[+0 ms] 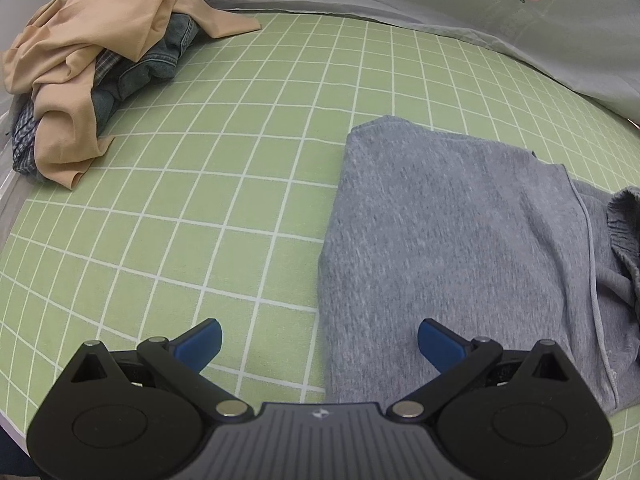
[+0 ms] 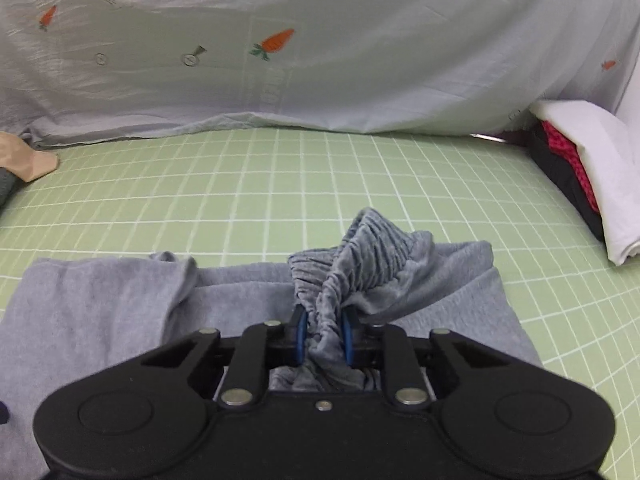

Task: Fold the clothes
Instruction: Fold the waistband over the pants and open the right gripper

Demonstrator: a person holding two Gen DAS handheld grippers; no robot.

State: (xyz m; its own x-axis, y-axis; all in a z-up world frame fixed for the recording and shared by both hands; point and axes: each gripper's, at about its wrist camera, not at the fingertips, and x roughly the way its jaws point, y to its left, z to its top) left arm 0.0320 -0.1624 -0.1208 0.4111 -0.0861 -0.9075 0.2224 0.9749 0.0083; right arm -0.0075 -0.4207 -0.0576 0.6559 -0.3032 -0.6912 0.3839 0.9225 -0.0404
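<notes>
A grey sweat garment [image 1: 452, 240] lies partly folded on the green grid mat [image 1: 224, 184]. My left gripper [image 1: 320, 344] is open and empty, its blue fingertips straddling the garment's left edge just above the mat. My right gripper [image 2: 323, 338] is shut on the garment's gathered elastic waistband [image 2: 360, 248] and holds it lifted a little above the rest of the grey garment [image 2: 100, 308]. The waistband also shows at the right edge of the left wrist view [image 1: 624, 220].
A pile of unfolded clothes, tan cloth over denim and plaid [image 1: 92, 64], sits at the mat's far left. A stack of folded white, red and black items [image 2: 580, 168] stands at the right. A pale carrot-print sheet [image 2: 320, 40] hangs behind the mat.
</notes>
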